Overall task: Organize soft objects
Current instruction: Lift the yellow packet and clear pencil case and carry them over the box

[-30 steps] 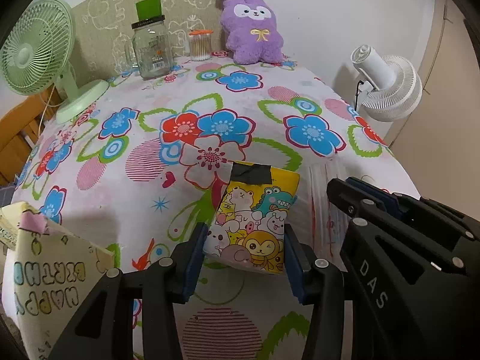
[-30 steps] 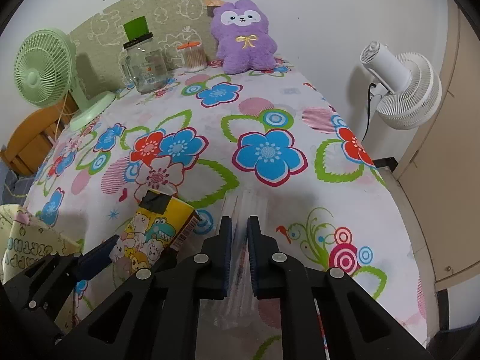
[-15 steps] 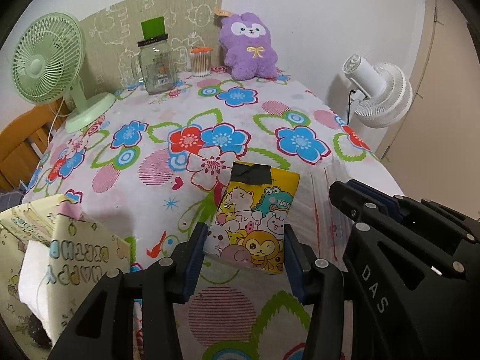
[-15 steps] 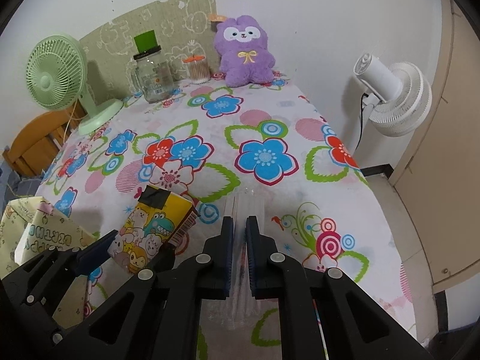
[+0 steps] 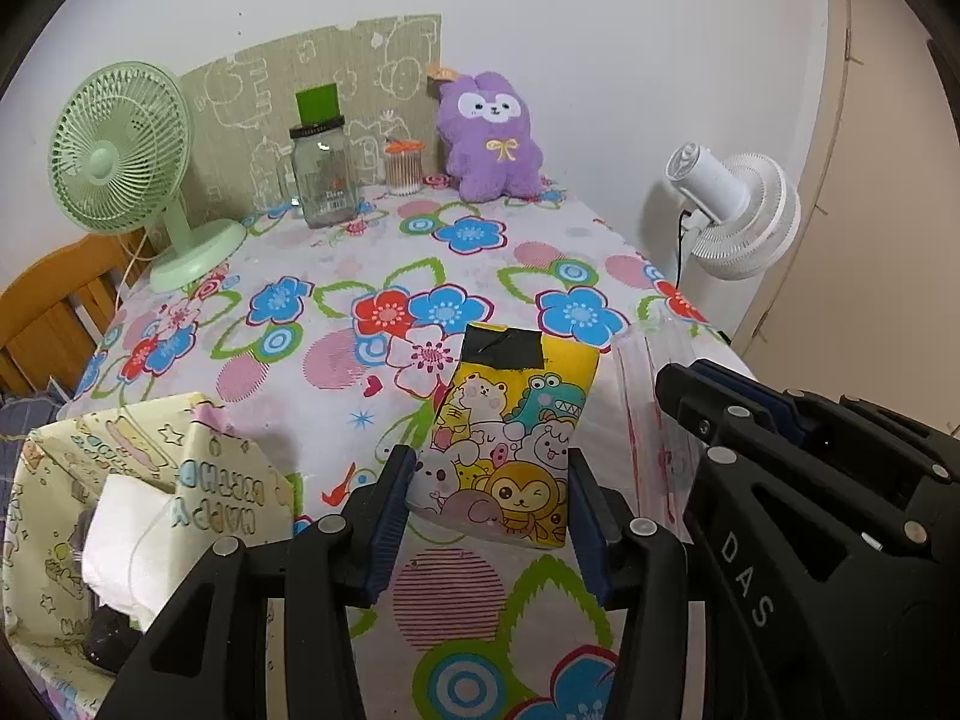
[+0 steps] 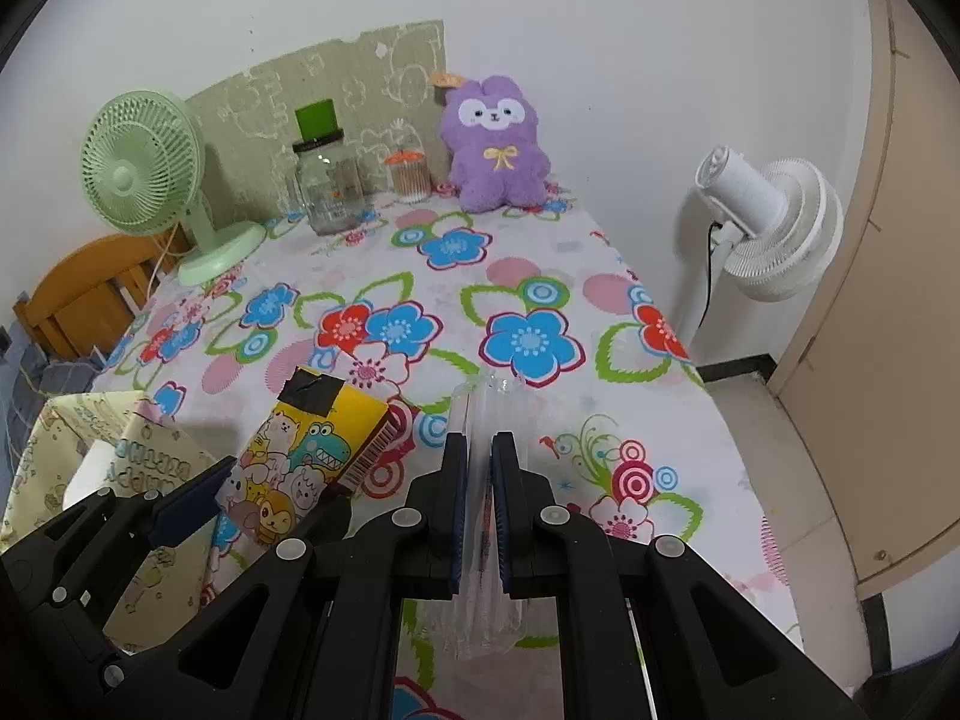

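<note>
**Both grippers loaded beside the gift bag**

Flowered cloth covers the table [image 5: 372,276], and a white wall stands behind it. At the far edge, well apart from the work, are a green fan [image 5: 129,156], a glass jar [image 5: 324,174] and a purple plush rabbit [image 5: 492,138].

The left gripper [image 5: 489,507] holds a yellow tissue pack [image 5: 516,438] with cartoon animals between its two blue pads. The jaws stand fairly wide, because the pack fills the gap. The pack's long axis points away from the gripper, toward the far edge of the table, and its black taped end is the far end. It seems to be lifted a little above the cloth, but this is hard to tell.

The right gripper [image 6: 479,510] is closed narrowly on a clear plastic bag [image 6: 486,420] with a red zip line. The bag runs forward along the fingers and also hangs below them.

Left of the tissue pack, at the near edge of the table, stands a pale yellow gift bag [image 5: 72,480] with "HAPPY BIRTHDAY" printed on it. Its mouth is open, and inside there is something white and soft [image 5: 129,534], with a dark thing lower down that cannot be identified.

The left gripper is the nearer one to the gift bag. Probably the pack must travel sideways to the left and then come down into the open mouth, so this left-side relation decides the coming move.
</note>
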`<state>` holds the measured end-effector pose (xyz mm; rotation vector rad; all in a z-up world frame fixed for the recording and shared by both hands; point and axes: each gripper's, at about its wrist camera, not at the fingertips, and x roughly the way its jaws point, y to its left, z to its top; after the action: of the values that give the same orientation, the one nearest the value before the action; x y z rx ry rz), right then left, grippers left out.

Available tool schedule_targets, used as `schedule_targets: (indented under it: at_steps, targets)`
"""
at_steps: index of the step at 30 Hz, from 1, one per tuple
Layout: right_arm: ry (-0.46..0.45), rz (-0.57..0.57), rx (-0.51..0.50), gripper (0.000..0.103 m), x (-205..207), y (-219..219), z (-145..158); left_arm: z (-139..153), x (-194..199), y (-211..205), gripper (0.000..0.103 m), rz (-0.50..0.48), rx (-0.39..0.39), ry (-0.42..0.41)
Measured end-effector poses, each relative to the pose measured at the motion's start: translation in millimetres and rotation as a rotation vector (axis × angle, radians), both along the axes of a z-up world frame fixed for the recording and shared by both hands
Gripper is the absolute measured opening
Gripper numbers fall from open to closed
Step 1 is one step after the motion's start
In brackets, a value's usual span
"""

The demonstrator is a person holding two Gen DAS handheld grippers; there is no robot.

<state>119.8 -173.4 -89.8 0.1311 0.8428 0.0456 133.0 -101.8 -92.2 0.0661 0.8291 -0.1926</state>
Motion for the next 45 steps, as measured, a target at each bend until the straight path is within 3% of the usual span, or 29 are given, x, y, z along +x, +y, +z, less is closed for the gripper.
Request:
schedule_targets:
  at_steps: [31, 45]
  targets:
    - [-0.154, -0.009, -0.039, 0.011, -64, 16, 71, 62, -64, 17, 0.050, -0.035, -0.014, -0.153]
    - [-0.190, 0.033, -0.035, 0.011, -77, 40, 89, 73, -80, 42, 0.050, -0.011, -0.013, -0.192]
